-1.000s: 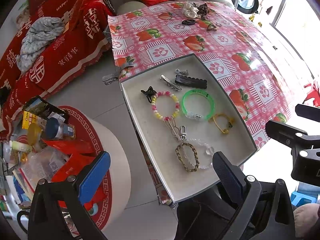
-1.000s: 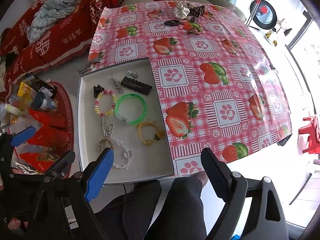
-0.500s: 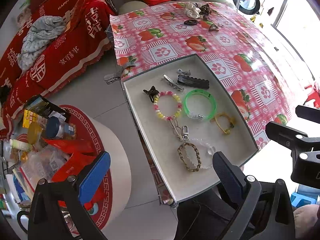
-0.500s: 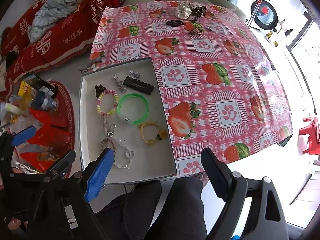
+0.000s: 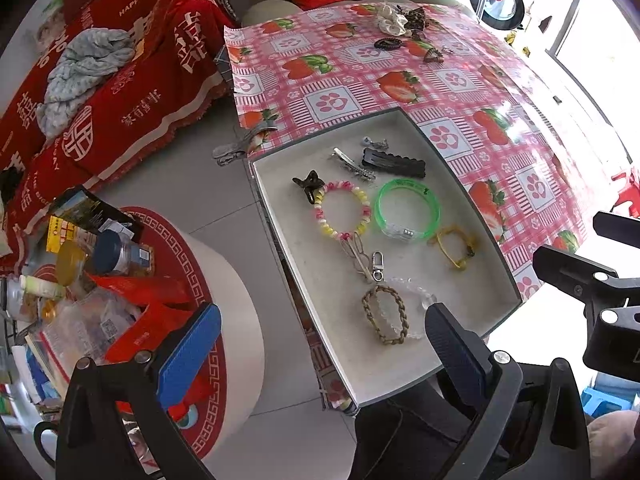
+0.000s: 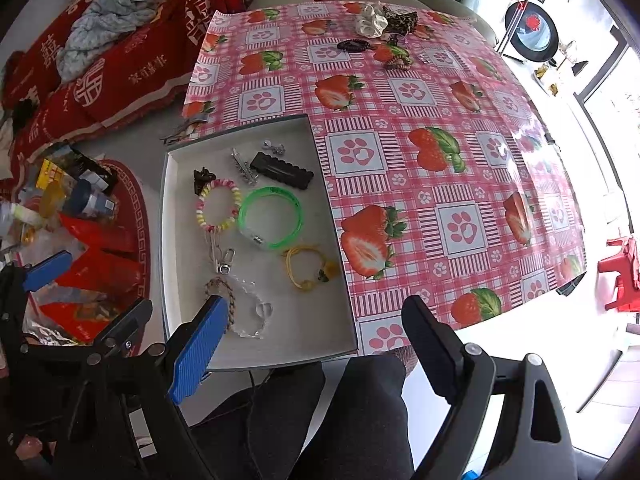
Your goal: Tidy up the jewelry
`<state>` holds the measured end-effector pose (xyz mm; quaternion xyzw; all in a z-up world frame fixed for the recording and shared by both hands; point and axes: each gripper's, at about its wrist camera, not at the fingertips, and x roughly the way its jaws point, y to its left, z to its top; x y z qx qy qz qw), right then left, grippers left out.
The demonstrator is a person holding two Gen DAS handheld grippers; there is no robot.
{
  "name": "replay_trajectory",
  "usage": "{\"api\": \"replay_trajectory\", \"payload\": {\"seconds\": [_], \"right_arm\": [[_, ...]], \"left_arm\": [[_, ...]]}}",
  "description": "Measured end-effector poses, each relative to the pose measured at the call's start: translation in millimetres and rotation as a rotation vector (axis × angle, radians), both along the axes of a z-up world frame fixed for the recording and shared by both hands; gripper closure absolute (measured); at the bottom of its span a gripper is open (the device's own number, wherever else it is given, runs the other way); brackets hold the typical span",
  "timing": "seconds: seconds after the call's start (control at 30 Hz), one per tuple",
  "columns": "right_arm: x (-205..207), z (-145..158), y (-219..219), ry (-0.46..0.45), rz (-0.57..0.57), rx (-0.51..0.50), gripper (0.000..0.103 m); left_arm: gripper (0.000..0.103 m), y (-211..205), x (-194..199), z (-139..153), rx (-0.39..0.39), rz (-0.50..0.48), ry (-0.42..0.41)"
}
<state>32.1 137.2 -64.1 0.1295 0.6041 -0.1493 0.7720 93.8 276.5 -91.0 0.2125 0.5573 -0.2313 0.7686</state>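
Grippers, left gripper point(image 5: 320, 340) and right gripper point(image 6: 316, 332), hang wide open and empty above the tray point(image 6: 320, 320); nothing has shifted, so sorting hasn't begun.

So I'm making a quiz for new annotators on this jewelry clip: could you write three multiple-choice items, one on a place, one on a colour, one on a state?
1. Where does the green bangle lie?
A. in the tray
B. on the strawberry tablecloth
C. on the round side table

2. What colour is the hair clip with the wavy edge at the tray's far end?
A. black
B. yellow
C. white

3. How do the right tongs stand?
A. shut on the bead bracelet
B. open, holding nothing
C. shut on nothing

Answers: 1 A, the bangle rests on the tray floor among the other bracelets. 2 A, the clip is black against the pale tray. 3 B, the two fingers stand wide apart with nothing between them.
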Motion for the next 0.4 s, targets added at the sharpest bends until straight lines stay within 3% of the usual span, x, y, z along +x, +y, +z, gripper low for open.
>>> {"api": "replay_trajectory", "payload": {"seconds": [0.4], "right_arm": [[1.3, -2.5, -3.3, -0.005, 0.008, 0.01, 0.013]], "left_arm": [[0.0, -1.3, 6.9, -1.3, 0.008, 0.016, -0.013]]}}
